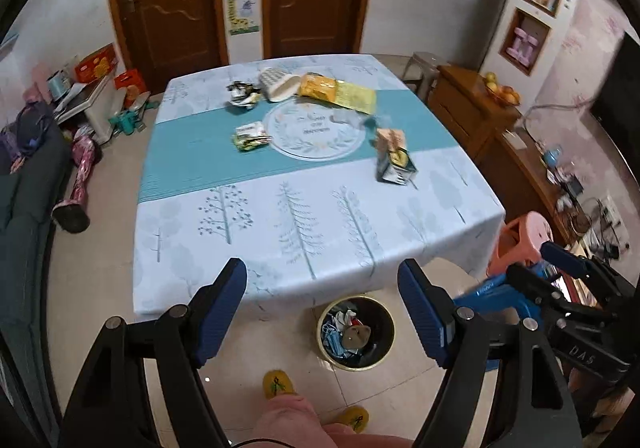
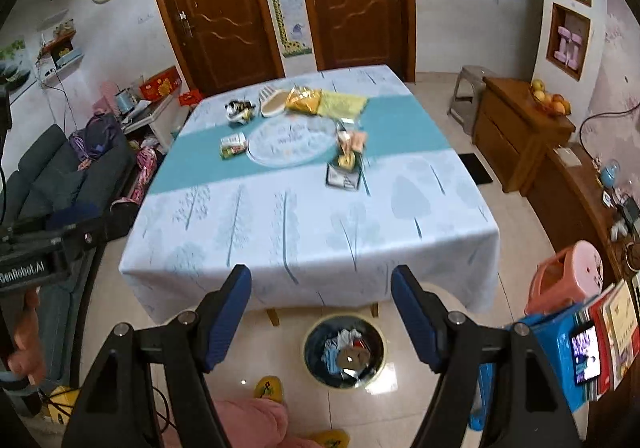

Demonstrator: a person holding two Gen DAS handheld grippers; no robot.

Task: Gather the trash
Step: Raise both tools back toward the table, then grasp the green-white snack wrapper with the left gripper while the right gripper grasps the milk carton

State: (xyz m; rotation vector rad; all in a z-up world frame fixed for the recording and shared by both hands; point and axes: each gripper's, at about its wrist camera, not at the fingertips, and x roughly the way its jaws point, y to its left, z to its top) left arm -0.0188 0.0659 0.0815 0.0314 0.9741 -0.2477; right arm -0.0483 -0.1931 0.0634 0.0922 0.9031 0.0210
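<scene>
on the square table point(image 1: 320, 224) draped in a pale blue tree-print cloth with a teal band, the trash lay scattered across the far half: a crumpled black-and-silver wrapper point(image 1: 241, 95), a crushed green-and-white packet point(image 1: 251, 136), a yellow-orange snack bag point(image 1: 320, 87) touching a flat pale yellow wrapper point(image 1: 357, 97), and a small dark carton with a kiwi picture point(image 1: 394, 162) standing nearer the right edge. a white striped slipper-shaped thing point(image 1: 277, 84) lay between the black wrapper and the snack bag. below the table's near edge, on the tiled floor, a round dark waste bin with a yellow rim point(image 1: 356, 332) already held rubbish. the left tool point(image 1: 322, 314) hung above the near edge with its blue-padded fingers spread wide and nothing between them. the right tool point(image 2: 320, 316) was likewise spread and empty, its black body also showing at the right of the left wrist view. a person's pink-clad knee and yellow slippers point(image 1: 276, 386) showed beside the bin.
</scene>
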